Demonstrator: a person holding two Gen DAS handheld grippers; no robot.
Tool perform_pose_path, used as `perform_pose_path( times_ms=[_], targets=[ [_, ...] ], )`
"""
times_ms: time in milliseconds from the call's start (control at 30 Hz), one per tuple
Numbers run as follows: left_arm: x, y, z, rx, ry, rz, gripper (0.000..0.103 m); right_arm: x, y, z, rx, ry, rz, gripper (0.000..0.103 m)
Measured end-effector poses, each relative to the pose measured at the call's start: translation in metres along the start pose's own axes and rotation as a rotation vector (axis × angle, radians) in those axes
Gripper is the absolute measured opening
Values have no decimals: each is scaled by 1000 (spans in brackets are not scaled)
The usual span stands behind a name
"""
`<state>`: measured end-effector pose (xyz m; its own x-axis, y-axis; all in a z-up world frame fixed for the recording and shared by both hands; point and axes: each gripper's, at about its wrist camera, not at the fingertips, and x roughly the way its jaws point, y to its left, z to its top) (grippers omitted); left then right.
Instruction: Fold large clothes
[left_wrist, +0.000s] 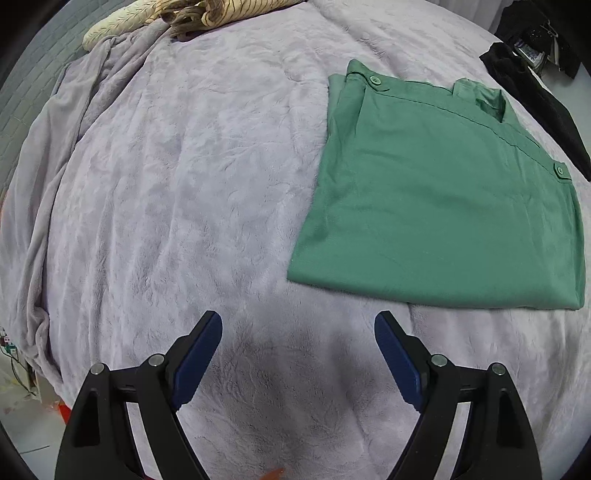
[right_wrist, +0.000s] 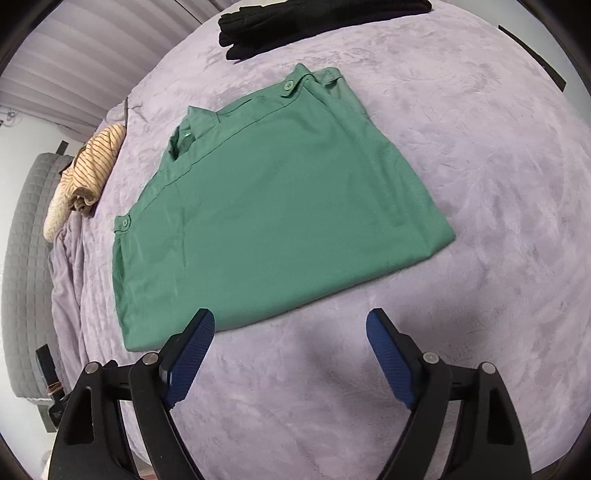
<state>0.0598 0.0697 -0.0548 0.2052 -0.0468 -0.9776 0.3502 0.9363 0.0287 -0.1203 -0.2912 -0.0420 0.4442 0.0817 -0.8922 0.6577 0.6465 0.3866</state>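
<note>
A green buttoned shirt (left_wrist: 443, 192) lies folded into a flat rectangle on the lilac plush blanket (left_wrist: 184, 184), collar at the far side. It also shows in the right wrist view (right_wrist: 273, 206). My left gripper (left_wrist: 298, 325) is open and empty, hovering over bare blanket just near and left of the shirt's front edge. My right gripper (right_wrist: 290, 325) is open and empty above the blanket; its left fingertip (right_wrist: 201, 325) overlaps the shirt's near corner in the view.
A striped cream garment (left_wrist: 192, 11) lies bunched at the far left of the bed; it shows at left in the right wrist view (right_wrist: 88, 173). A black garment (left_wrist: 535, 96) lies beyond the shirt, also in the right wrist view (right_wrist: 303, 18). A grey quilted headboard (right_wrist: 26, 266) borders the bed.
</note>
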Motion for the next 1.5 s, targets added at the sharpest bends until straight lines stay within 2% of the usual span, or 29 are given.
perform_pose_path(
  times_ms=[33, 67, 100, 267, 433, 933, 1267, 1500],
  targets=[
    [-2, -2, 0, 7, -2, 5, 86, -1, 5, -1, -5, -3, 11, 90],
    [-2, -3, 1, 15, -4, 11, 86, -1, 9, -1, -9, 0, 23, 102],
    [-2, -3, 1, 20, -3, 14, 86, -1, 13, -1, -12, 2, 31, 103],
    [0, -7, 1, 41, 17, 28, 86, -4, 30, -5, -30, 2, 72, 103],
    [-2, -11, -1, 54, 19, 19, 86, 5, 41, -9, -34, 67, 64, 103],
    [-7, -14, -1, 71, 11, -14, 86, 26, 45, -25, 48, 175, 127, 103],
    [0, -15, -2, 76, 38, -23, 86, 52, 53, -44, 71, 278, 167, 103],
    [7, -13, -4, 79, 57, -21, 86, 65, 56, -54, 81, 321, 163, 103]
  ],
)
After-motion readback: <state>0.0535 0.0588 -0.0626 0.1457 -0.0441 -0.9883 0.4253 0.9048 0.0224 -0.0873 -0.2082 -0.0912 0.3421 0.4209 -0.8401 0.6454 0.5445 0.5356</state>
